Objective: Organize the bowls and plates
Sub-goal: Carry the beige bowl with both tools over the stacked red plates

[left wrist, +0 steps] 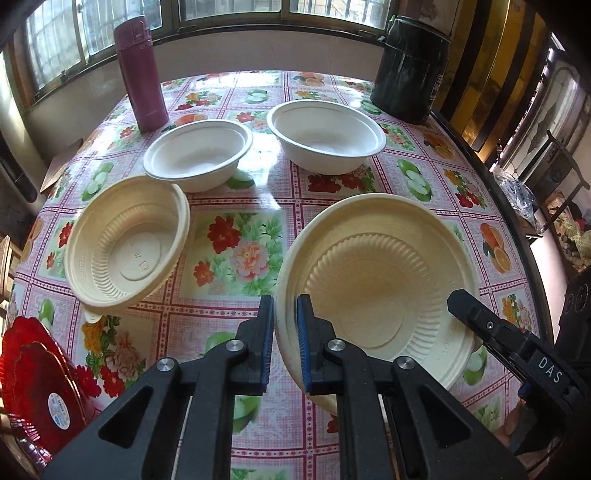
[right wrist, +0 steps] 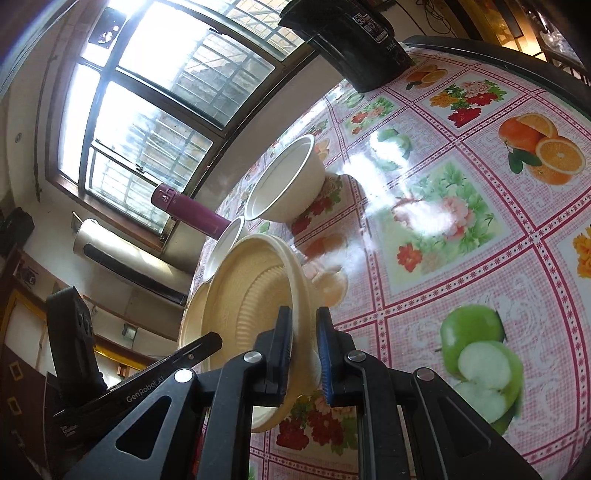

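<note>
Sunlit flowered worktop (left wrist: 236, 206) carries two white bowls beyond the left hand-held gripper (left wrist: 285, 332), which, like the right hand-held gripper (right wrist: 303, 354), pinches the big cream bowl (left wrist: 373, 273) rim; both should lift evenly toward the smaller cream bowl (left wrist: 129, 240) at its left.

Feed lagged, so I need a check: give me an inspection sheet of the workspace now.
Surface: floral tablecloth, window glare mid-table.
Job's things: big beige bowl tilted, held; small beige bowl tilted, at left; white bowls behind; red plates near left edge.
Clutter: flask, black container, both at back.
Grippers: left gripper and right gripper shut on big beige bowl's rim, opposite sides.
Cables: nothing seen.
Surroundings: window behind table.
</note>
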Demonstrator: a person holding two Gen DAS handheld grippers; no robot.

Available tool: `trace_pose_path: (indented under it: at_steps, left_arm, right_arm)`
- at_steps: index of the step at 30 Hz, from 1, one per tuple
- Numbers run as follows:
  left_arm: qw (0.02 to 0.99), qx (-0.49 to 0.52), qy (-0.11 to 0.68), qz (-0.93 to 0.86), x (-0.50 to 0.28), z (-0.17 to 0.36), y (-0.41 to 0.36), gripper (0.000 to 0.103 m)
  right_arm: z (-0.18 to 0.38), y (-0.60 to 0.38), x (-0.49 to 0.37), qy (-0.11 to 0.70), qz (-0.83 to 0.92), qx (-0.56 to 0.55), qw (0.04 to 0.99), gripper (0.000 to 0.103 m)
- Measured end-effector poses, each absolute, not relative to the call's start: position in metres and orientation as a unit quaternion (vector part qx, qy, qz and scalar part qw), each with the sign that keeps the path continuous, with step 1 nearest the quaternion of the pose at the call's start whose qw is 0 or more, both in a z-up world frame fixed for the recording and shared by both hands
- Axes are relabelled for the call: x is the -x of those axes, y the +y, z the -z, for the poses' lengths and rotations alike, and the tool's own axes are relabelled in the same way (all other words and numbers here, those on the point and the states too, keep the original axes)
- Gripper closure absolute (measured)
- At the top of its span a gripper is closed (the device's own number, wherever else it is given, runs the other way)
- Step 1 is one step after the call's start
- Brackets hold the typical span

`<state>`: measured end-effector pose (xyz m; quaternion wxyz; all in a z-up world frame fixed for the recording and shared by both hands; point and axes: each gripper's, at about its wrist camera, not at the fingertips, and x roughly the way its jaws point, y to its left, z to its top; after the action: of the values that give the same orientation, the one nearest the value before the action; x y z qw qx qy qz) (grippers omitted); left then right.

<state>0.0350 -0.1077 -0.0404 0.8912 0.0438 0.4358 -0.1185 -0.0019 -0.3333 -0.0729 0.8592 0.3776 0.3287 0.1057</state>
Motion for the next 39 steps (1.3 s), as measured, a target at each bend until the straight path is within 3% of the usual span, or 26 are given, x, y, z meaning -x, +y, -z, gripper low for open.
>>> trace_pose_path:
  at_steps: [17, 39]
  left_arm:
    - [0.935, -0.017, 0.346, 0.076, 0.033, 0.004, -0.014, 0.093]
    - [0.952, 0.040, 0.304, -0.029, 0.082, -0.012, 0.126, 0.092]
  right_arm:
    - [0.023, -0.238, 0.032, 0.311, -0.168, -0.318, 0.880, 0.089]
    - [-0.003, -0.090, 0.027, 0.338, -0.293, -0.256, 0.857, 0.090]
